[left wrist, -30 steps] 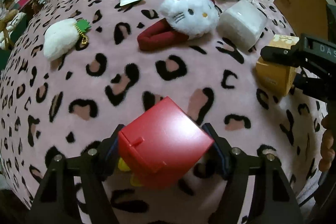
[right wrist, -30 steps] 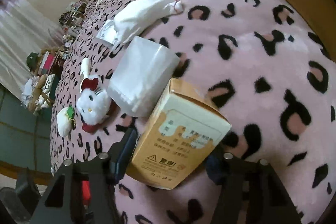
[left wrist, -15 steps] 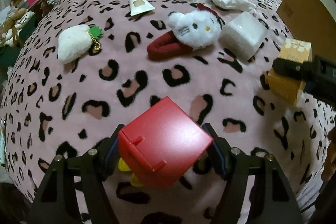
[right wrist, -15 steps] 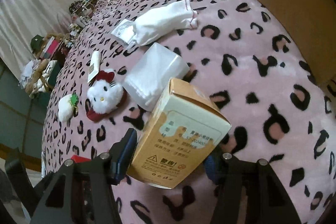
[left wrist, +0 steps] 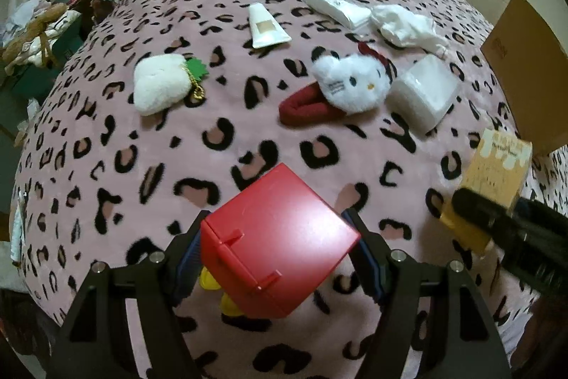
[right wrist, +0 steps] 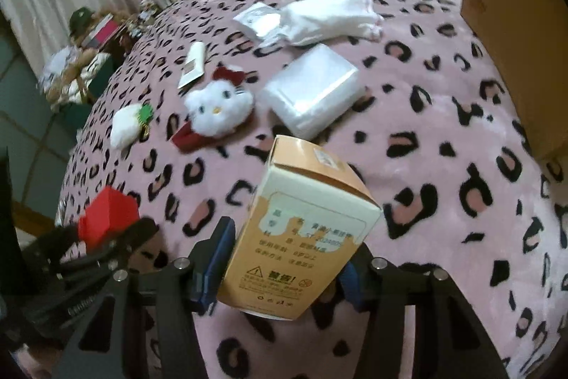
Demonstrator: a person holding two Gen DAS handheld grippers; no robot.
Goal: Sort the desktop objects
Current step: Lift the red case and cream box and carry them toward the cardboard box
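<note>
My left gripper (left wrist: 275,247) is shut on a red plastic box (left wrist: 284,219) with a hinged lid, held tilted above the pink leopard-print blanket (left wrist: 177,158). Something yellow shows under the box. My right gripper (right wrist: 287,254) holds an orange and cream carton (right wrist: 309,201) with printed text between its fingers; its jaws are closing on it and the carton is off the blanket. In the left wrist view the carton (left wrist: 497,173) hangs at the right edge. The right wrist view shows the red box (right wrist: 106,215) at lower left.
On the blanket lie a white cat plush with a red band (left wrist: 351,84), a white plush with a green leaf (left wrist: 159,87), a white tube (left wrist: 264,27), a clear packet (left wrist: 422,95), white cloth (left wrist: 404,27) and a flat white pack (left wrist: 333,4). A cardboard box (left wrist: 525,66) stands right.
Both grippers have risen with their boxes, so more of the blanket shows. The right gripper has rolled and the carton now stands more upright in its view.
</note>
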